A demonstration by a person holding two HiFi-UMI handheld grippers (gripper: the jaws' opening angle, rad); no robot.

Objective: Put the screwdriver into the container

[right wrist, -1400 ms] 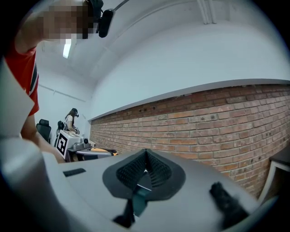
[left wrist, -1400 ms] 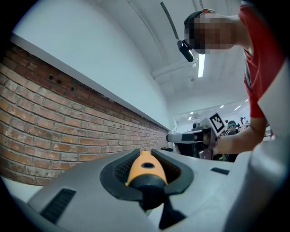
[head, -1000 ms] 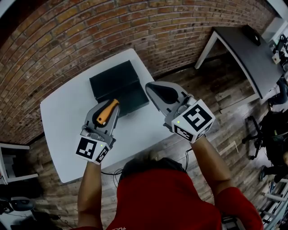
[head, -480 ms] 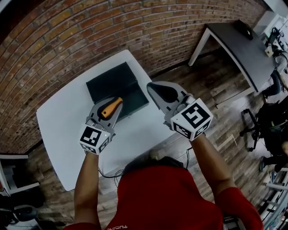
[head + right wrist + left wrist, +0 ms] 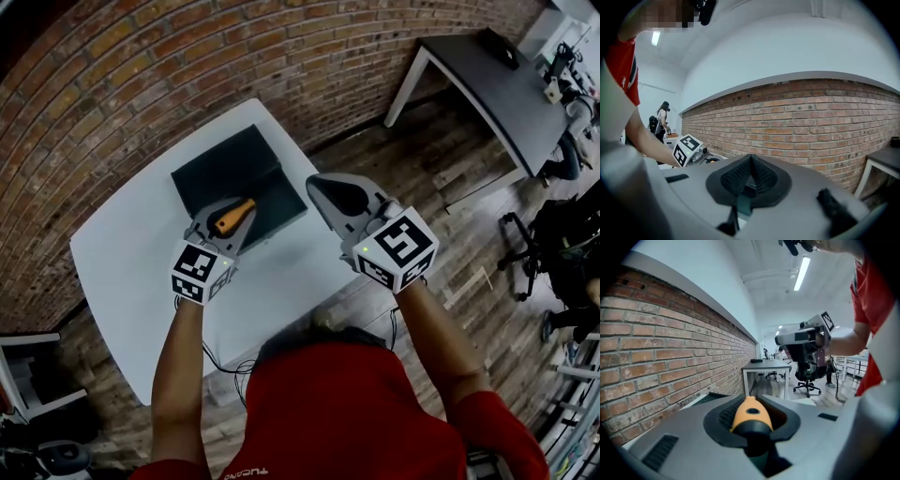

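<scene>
Clamped between the jaws of the left hand-held gripper (image 5: 229, 215) is the screwdriver (image 5: 748, 413), gripped by its orange and black handle, whose butt end is seen sticking out past the pads in the left gripper view. The shaft and tip are hidden from every view. Over the last second this hand-held gripper has been carried forward and lowered. The handle, which was seen just short of the container (image 5: 223, 167), is now seen over the near part of that dark, open box. The grip has not been loosened in that time.

The right hand-held gripper (image 5: 749, 177) is held beside it to the right, its jaws closed on nothing, and it has barely been moved. The container rests on the white table (image 5: 122, 253) against the brick wall, and nothing can be made out inside it.

The carrying step is judged to be nearly done. The screwdriver has not yet been released, so lowering and letting go remain.
</scene>
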